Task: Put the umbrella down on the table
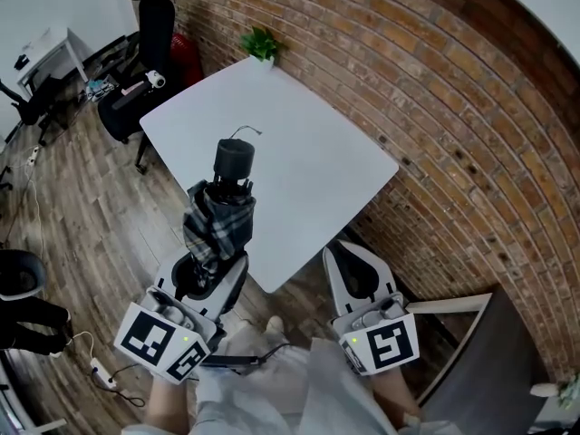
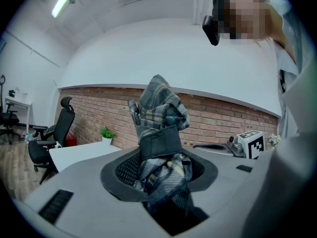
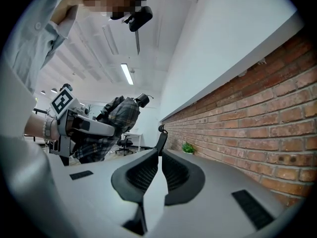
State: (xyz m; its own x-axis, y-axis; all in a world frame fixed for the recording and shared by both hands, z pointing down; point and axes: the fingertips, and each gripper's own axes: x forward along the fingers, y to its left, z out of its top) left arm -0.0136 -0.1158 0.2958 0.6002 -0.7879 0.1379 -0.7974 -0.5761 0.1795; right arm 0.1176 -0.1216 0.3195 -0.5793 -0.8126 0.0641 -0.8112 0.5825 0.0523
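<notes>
A folded plaid umbrella (image 1: 217, 220) stands nearly upright in my left gripper (image 1: 207, 275), its black handle (image 1: 234, 159) on top with a thin wrist cord. The jaws are shut on the bundled fabric (image 2: 161, 133) just below its black strap. The umbrella hangs over the near corner of the white table (image 1: 299, 170), above the tabletop. My right gripper (image 1: 355, 261) is beside the table's near corner, over the floor, shut with nothing between its pads (image 3: 148, 170). From the right gripper view the umbrella (image 3: 116, 115) and the left gripper (image 3: 84, 128) show at the left.
A brick wall (image 1: 435, 107) runs along the table's far and right sides. A small potted plant (image 1: 261, 43) stands at the table's far corner. A black office chair (image 1: 145, 53) and a white desk (image 1: 45, 53) stand at the left, and cables (image 1: 95, 370) lie on the wooden floor.
</notes>
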